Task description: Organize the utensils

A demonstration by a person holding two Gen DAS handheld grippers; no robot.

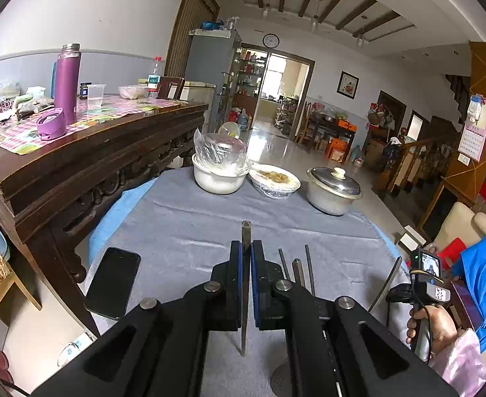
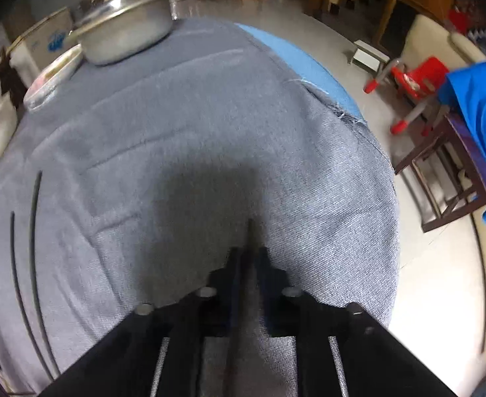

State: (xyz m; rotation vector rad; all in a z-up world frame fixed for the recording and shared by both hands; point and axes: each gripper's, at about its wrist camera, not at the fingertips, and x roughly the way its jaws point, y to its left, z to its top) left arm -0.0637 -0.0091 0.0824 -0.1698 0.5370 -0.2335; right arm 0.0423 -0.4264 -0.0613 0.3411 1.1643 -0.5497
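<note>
Both grippers [image 1: 246, 254] [image 2: 249, 258] each clamp one chopstick [image 1: 245, 231]; three more [image 1: 297, 269] lie loose.

Ahead of my grippers the grey tablecloth [image 1: 190, 231] lies mostly bare. Blocking the far edge stand a white bowl [image 1: 218, 178], a covered plate [image 1: 274, 182] and a lidded pot [image 1: 334, 190]. A phone [image 1: 114, 281] lies near left; loose chopsticks [image 1: 309, 271] lie to the right. A wooden sideboard [image 1: 87, 152] walls the left side.
</note>
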